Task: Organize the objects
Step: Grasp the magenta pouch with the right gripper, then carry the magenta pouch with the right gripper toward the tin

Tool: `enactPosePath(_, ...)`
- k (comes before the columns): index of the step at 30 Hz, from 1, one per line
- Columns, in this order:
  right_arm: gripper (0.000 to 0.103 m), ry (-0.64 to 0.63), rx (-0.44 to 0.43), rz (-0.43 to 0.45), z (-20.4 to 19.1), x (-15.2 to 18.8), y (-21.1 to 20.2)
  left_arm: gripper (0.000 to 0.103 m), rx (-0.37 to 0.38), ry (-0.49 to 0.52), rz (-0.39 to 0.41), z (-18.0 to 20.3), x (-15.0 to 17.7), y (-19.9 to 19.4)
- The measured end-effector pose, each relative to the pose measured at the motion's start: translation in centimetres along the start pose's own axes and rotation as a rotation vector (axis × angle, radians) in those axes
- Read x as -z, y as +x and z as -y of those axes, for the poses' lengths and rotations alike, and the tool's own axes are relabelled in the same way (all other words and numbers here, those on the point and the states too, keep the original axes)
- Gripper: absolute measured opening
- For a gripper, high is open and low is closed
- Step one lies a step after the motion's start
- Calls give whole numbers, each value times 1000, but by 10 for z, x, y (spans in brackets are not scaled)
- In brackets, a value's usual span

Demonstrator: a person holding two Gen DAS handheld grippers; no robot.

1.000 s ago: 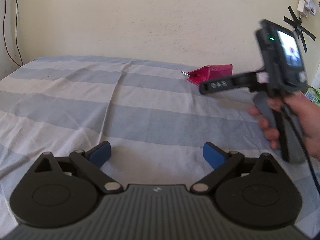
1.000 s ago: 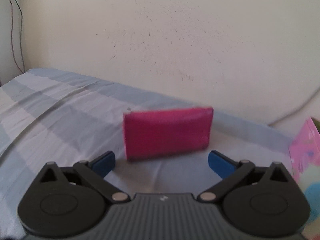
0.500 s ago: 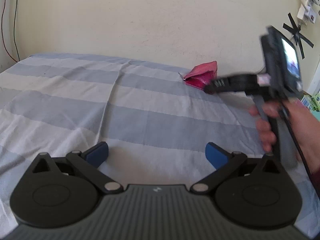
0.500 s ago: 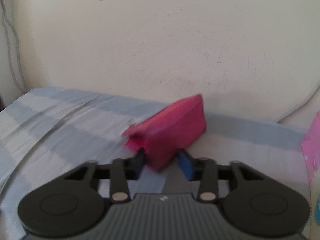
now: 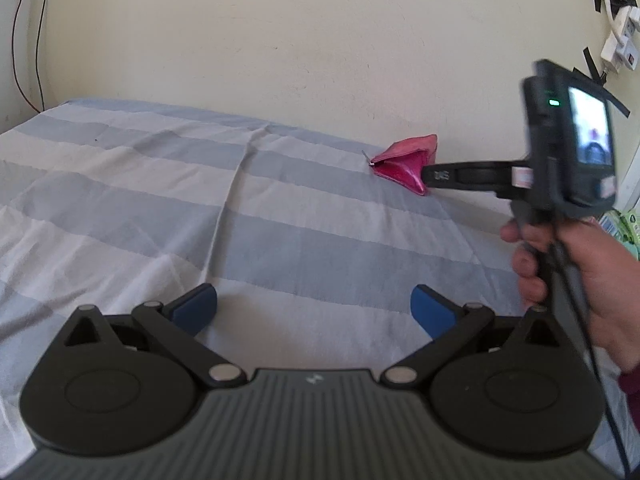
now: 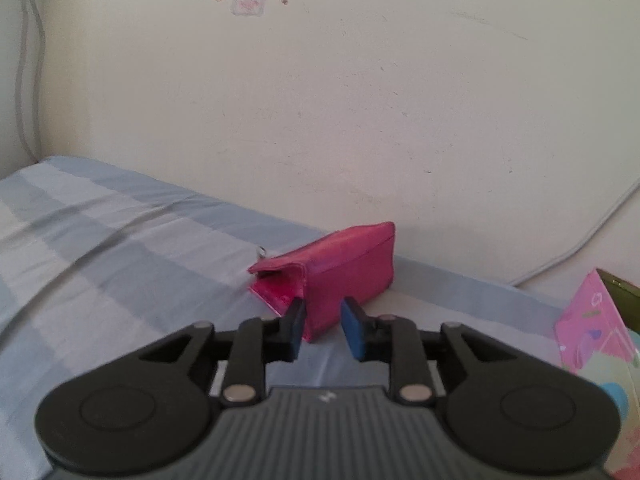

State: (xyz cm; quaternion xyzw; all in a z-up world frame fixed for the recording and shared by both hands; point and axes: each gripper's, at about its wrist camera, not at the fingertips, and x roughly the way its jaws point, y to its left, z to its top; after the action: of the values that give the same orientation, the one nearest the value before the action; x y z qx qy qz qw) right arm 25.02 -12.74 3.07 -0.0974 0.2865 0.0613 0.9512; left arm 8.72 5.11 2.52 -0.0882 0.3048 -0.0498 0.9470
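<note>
A pink zip pouch (image 6: pixel 340 268) lies near the back of the striped bed sheet (image 6: pixel 100 240), close to the wall, tipped up on one side. My right gripper (image 6: pixel 322 318) has its blue pads on either side of the pouch's near end and pressing on it, with the jaws opening slightly. In the left wrist view the same pouch (image 5: pixel 400 162) shows at the tip of the right gripper (image 5: pixel 430 176), which a hand (image 5: pixel 580 264) holds. My left gripper (image 5: pixel 314 304) hovers open over the sheet (image 5: pixel 160 200), with nothing between its fingers.
A pink patterned box (image 6: pixel 592 320) stands at the bed's right edge. A grey cable (image 6: pixel 580 248) runs along the wall behind the pouch. Power sockets taped with black strips (image 5: pixel 616 36) hang on the wall at the right. A fold (image 5: pixel 232 184) runs down the sheet.
My right gripper went from wide open to closed on the pouch's near end. The pouch turned from standing broadside to lying angled. My left gripper kept still.
</note>
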Motion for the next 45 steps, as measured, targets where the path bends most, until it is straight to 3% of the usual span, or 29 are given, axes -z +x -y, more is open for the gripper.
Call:
enactPosePath(1, 8, 4, 6, -9, 0, -1, 3, 103, 3, -3, 1, -1, 0, 0)
enactPosePath(2, 4, 5, 17, -30, 0, -1, 5, 103, 6, -5, 2, -1, 0, 0)
enactPosePath(6, 3, -38, 20, -32, 1, 12, -8, 103, 12, -8, 3, -3, 0, -1)
enactPosePath(12, 5, -103, -60, 1, 6, 17, -39, 103, 2, -2, 1, -3, 1, -2)
enactPosePath(15, 49, -101, -39, 51, 3, 8, -35, 103, -5, 8, -1, -1, 1, -1)
enactPosePath(22, 39, -39, 18, -9, -4, -8, 11, 103, 9, 2, 0, -3, 0, 0)
enactPosePath(23, 35, -36, 21, -15, -4, -9, 16, 103, 10, 3, -1, -3, 0, 0)
enactPosePath(24, 18, -41, 32, -29, -4, -10, 22, 103, 12, 4, -2, -3, 0, 0)
enactPosePath(25, 13, -45, 57, -32, -4, -10, 24, 103, 14, 4, -2, -4, 0, 0)
enactPosePath(29, 10, -49, 80, -11, 3, -2, 12, 103, 17, 2, -3, -5, -1, -1)
enactPosePath(32, 9, -61, 53, 4, 10, 12, -16, 103, 23, -8, -1, -6, -1, -2)
enactPosePath(37, 10, -73, -62, 13, 29, 64, -105, 103, 58, -38, 7, -11, 0, -5)
enactPosePath(40, 10, -82, -129, 16, 49, 106, -169, 103, 118, -34, 4, -10, 1, -6)
enactPosePath(45, 11, -128, -198, 43, 95, 174, -267, 103, 255, 60, -21, 17, 8, -15)
